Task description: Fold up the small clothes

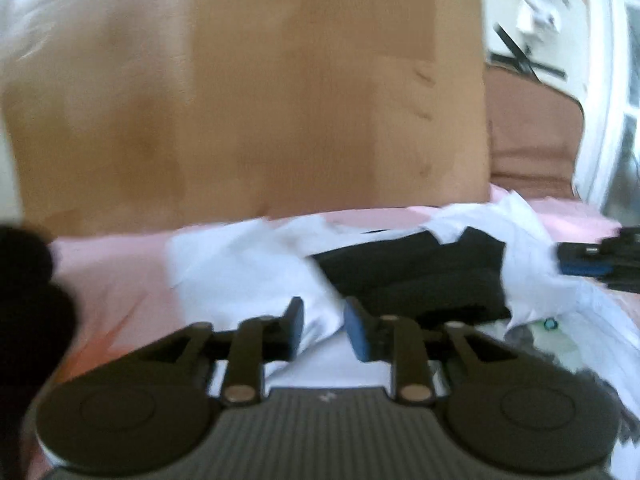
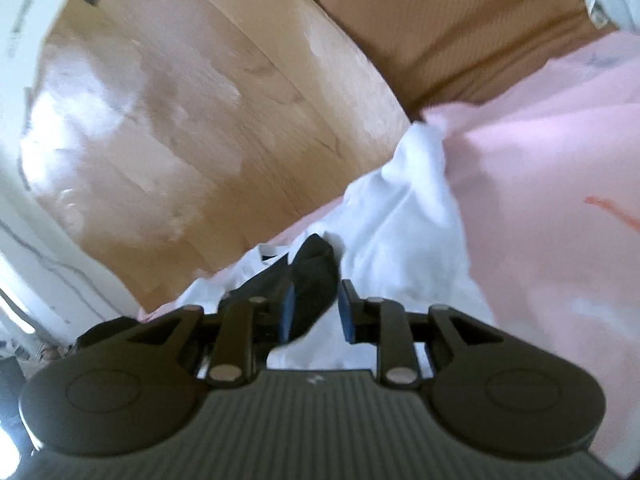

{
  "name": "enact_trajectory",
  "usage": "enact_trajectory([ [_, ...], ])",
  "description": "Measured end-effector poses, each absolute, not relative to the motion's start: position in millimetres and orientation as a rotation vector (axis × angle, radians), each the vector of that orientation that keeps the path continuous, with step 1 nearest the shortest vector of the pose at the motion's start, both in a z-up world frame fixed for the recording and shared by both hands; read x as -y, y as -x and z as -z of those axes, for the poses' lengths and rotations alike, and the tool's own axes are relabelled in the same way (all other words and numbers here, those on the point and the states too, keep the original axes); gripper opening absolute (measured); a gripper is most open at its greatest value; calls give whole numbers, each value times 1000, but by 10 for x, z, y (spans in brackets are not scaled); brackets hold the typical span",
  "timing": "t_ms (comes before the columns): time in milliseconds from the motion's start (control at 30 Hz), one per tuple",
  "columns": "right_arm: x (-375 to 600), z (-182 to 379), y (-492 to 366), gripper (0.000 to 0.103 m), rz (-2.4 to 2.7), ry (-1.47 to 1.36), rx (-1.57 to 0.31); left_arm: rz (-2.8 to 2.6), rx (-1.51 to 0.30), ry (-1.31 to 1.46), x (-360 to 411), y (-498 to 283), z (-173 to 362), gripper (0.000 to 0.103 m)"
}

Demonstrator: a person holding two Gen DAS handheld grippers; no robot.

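Bed edge: pink sheet (image 1: pixel 120 272) ends at a wooden headboard (image 1: pixel 248 100); in the right wrist view the same board (image 2: pixel 192 120) runs diagonally along the sheet (image 2: pixel 560 200).
Clothes: white cloth (image 1: pixel 240 260) lies crumpled on the sheet near the headboard, with a black garment (image 1: pixel 420 276) on top of it; in the right view the black piece (image 2: pixel 316 276) lies on the white cloth (image 2: pixel 404 216).
Left hand-held gripper (image 1: pixel 324 324): jaws parted, nothing between them, over the white cloth just beside the black garment.
Right hand-held gripper (image 2: pixel 316 312): jaws parted, released; black fabric shows in the gap, pads not pressing it.
Open room: bare sheet to the left in the left view and to the right in the right view; brown cushion (image 2: pixel 460 24) beyond the bed's corner.
Writing: none readable; both views are blurred.
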State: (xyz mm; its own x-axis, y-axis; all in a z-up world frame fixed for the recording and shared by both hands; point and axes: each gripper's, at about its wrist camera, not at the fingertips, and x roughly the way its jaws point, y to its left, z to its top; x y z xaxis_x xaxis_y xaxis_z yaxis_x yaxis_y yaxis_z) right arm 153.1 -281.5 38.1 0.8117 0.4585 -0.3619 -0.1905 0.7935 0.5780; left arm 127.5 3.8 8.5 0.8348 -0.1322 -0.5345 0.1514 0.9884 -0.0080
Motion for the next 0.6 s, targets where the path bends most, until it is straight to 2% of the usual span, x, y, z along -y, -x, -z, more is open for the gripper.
enact_trajectory([
  [200, 2789, -216, -1409, 32, -418, -509, -647, 34, -672, -6, -222, -1188, 227, 26],
  [233, 2796, -169, -1422, 28, -370, -491, -662, -1, -680, -21, -241, -1219, 292, 25],
  [267, 2879, -121, -1427, 14, -320, -505, -639, -48, -645, -52, -247, -1210, 325, 24],
  [333, 3105, -30, -1436, 0, -246, -611, -612, -76, -654, 10, -378, -1218, 304, 21],
  [367, 3210, 13, -1395, 1, -227, -699, -596, -94, -650, 24, -410, -1220, 306, 14],
  [400, 3233, 20, -1342, 2, -203, -707, -583, -105, -647, 40, -444, -1211, 306, 12],
  [500, 3188, -13, -1165, 21, -231, -657, -540, -117, -640, 71, -508, -1181, 297, 11],
  [533, 3179, -19, -1116, 31, -245, -650, -525, -119, -639, 72, -501, -1183, 298, 11],
  [600, 3185, -27, -1051, 36, -265, -654, -514, -117, -636, 65, -499, -1170, 294, 12],
])
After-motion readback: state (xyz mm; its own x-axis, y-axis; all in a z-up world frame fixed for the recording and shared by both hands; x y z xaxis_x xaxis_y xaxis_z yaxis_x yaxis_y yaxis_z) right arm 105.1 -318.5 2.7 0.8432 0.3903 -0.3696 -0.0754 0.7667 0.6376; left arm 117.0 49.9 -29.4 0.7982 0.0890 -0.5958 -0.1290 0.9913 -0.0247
